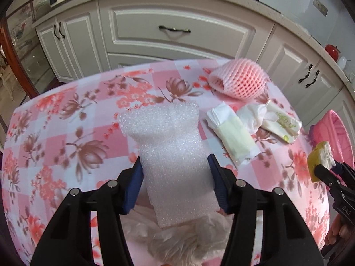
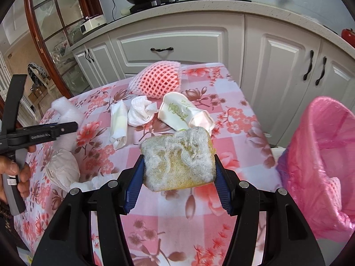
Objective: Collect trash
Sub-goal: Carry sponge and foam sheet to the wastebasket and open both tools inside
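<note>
My left gripper (image 1: 175, 161) is shut on a white foam sheet (image 1: 170, 137), its blue pads pressing both long edges above the floral tablecloth (image 1: 66, 133). In the right wrist view this sheet (image 2: 66, 110) shows at far left beside the left gripper (image 2: 66, 127). My right gripper (image 2: 179, 157) is shut on a worn yellow sponge (image 2: 177, 155) with a grey scouring face, held above the table. The left wrist view catches the same sponge (image 1: 320, 157) at its right edge. A bin lined with a pink bag (image 2: 321, 155) stands to the right of the table.
On the cloth lie a pink foam fruit net (image 2: 155, 79), a tissue packet (image 2: 118, 124), a crumpled tissue (image 2: 139, 110), a crushed paper cup (image 2: 182, 113) and a crumpled plastic bag (image 2: 63, 170). White kitchen cabinets (image 2: 168, 44) stand behind the table.
</note>
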Action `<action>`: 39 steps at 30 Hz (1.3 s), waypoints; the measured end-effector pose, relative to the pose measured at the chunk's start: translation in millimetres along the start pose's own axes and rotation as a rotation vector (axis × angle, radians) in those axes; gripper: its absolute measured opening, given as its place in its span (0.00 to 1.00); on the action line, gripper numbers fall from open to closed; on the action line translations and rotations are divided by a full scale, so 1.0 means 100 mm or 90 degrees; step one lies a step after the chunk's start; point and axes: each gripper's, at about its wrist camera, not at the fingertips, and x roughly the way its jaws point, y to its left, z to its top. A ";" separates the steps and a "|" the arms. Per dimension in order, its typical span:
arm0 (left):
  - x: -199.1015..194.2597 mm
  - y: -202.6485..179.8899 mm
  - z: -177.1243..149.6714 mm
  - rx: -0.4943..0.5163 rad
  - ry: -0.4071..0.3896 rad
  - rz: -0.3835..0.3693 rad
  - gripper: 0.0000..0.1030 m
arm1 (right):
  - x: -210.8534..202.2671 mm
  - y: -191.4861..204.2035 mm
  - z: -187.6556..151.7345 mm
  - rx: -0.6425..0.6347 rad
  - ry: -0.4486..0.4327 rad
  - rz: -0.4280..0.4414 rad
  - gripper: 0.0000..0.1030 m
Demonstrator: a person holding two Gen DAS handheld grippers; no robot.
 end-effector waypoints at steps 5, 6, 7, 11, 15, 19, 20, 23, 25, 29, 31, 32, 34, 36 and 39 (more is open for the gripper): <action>-0.23 -0.04 0.02 0.005 -0.022 -0.001 0.53 | -0.18 -0.11 -0.01 0.007 -0.015 -0.010 0.54; -0.28 -0.05 0.03 0.005 -0.028 -0.002 0.53 | -0.21 -0.13 -0.02 0.008 -0.017 -0.012 0.54; -0.33 -0.07 0.04 0.005 -0.034 -0.002 0.53 | -0.25 -0.15 -0.02 0.009 -0.020 -0.014 0.54; -0.47 -0.13 0.07 0.008 -0.049 -0.005 0.53 | -0.42 -0.25 -0.01 0.015 -0.037 -0.022 0.54; -0.58 -0.23 0.09 0.016 -0.061 -0.015 0.53 | -0.58 -0.36 0.00 0.021 -0.051 -0.033 0.54; -0.66 -0.38 0.12 0.023 -0.073 -0.028 0.53 | -0.73 -0.50 0.00 0.029 -0.064 -0.045 0.54; -0.68 -0.42 0.13 0.026 -0.075 -0.031 0.53 | -0.76 -0.53 0.00 0.030 -0.066 -0.047 0.54; -0.72 -0.57 0.14 0.037 -0.080 -0.041 0.53 | -0.86 -0.64 0.00 0.036 -0.075 -0.058 0.54; -0.73 -0.67 0.15 0.044 -0.082 -0.048 0.53 | -0.93 -0.72 0.00 0.041 -0.080 -0.065 0.54; -0.75 -0.87 0.15 0.061 -0.085 -0.062 0.53 | -1.02 -0.88 -0.02 0.050 -0.086 -0.079 0.54; -0.77 -0.98 0.16 0.069 -0.087 -0.071 0.53 | -1.05 -0.98 -0.03 0.057 -0.087 -0.085 0.54; -0.77 -1.06 0.16 0.074 -0.088 -0.076 0.53 | -1.07 -1.02 -0.03 0.060 -0.088 -0.089 0.54; -0.78 -1.19 0.17 0.086 -0.089 -0.085 0.53 | -1.12 -1.14 -0.05 0.069 -0.092 -0.097 0.54; -0.79 -1.36 0.17 0.098 -0.091 -0.095 0.53 | -1.16 -1.22 -0.06 0.074 -0.094 -0.105 0.54; -0.79 -1.59 0.17 0.114 -0.092 -0.111 0.53 | -1.22 -1.37 -0.09 0.080 -0.096 -0.119 0.54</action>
